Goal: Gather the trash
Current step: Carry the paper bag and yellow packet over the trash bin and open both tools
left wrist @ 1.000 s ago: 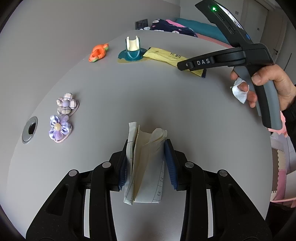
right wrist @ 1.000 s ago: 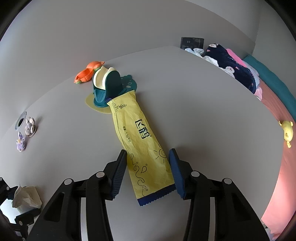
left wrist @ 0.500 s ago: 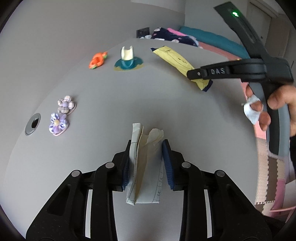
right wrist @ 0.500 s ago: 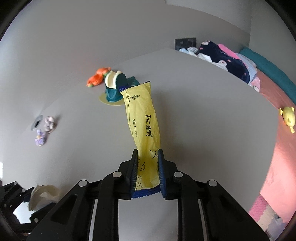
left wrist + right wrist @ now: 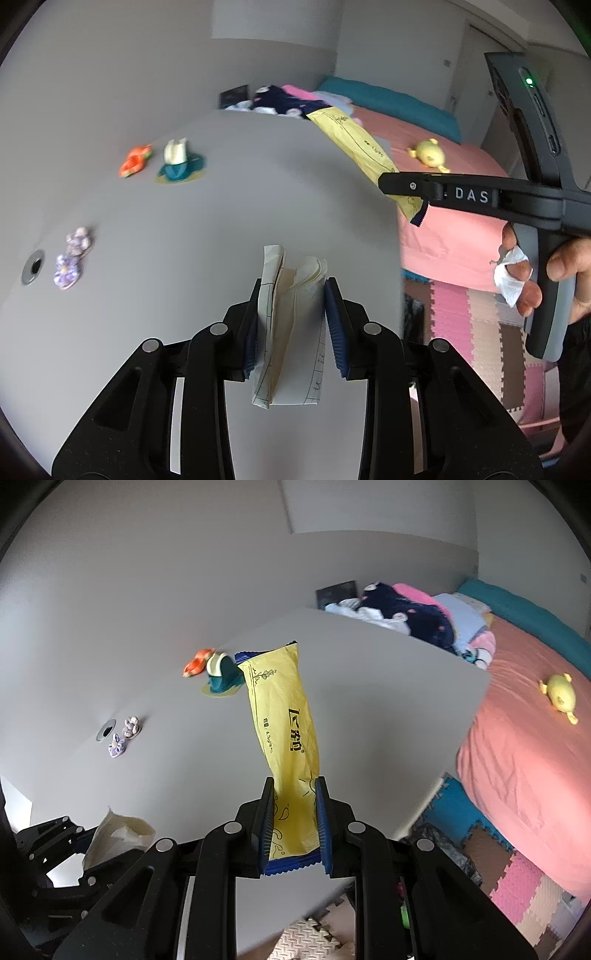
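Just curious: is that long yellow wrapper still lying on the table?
Apart. The right wrist view shows the yellow wrapper clamped in the right hand-held gripper, hanging above the table.

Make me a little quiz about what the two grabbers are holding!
1. True or false: the right gripper grips the long yellow plastic wrapper clear of the grey table.
2. What does the left gripper hold? A) folded cream paper scrap B) orange toy C) purple fabric flower
3. Fill in: the teal cup-shaped toy sits beside an ____ toy.

Key: 1 true; 2 A; 3 orange.
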`<state>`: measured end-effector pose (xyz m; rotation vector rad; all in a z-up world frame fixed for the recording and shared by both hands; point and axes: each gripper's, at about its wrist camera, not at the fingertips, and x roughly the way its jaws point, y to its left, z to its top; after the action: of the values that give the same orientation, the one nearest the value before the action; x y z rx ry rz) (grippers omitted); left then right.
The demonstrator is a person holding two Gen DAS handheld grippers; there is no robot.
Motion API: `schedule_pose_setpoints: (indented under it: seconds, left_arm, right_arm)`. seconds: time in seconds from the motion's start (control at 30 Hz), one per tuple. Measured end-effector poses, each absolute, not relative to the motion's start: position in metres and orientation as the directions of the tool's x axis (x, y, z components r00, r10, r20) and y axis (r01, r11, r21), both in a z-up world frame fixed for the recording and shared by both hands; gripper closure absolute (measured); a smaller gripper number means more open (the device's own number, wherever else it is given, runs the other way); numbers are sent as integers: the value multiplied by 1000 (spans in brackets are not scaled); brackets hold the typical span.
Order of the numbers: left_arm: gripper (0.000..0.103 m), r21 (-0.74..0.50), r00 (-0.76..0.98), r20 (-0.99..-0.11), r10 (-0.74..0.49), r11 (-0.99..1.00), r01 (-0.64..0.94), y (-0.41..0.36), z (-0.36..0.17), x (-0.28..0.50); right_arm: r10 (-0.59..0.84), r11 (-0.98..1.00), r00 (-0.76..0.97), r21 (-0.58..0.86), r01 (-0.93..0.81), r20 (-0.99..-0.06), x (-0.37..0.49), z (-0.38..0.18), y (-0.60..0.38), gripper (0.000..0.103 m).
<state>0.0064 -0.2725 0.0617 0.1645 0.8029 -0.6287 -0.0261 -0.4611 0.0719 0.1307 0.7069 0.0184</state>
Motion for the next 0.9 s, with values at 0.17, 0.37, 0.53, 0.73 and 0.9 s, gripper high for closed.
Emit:
schedule_pose_setpoints:
  seconds: [0.17, 0.37, 0.53, 0.73, 0.9]
  left_arm:
    - [70, -88, 507, -709, -490, 775, 626, -309, 68, -5]
    - [70, -72, 464, -716, -521, 717, 694, -363, 70, -20]
    - [70, -67, 417, -727, -545, 661, 747, -412, 66, -32]
    - [70, -78, 347, -749, -564, 596, 799, -468, 50, -42]
    - [69, -87, 293, -782, -550, 562, 823, -503, 27, -47]
  right_arm:
    - [23, 986, 775, 140, 85, -632, -57, 74, -496, 81]
    - [-31, 973, 788, 162, 164, -616, -95, 71, -545, 81]
    - [-71, 953, 795, 194, 232, -602, -127, 64, -585, 80]
    - [-116, 928, 776, 211, 308, -621, -155, 45, -626, 80]
    - [-131, 904, 753, 234, 358, -645, -165, 28, -652, 80]
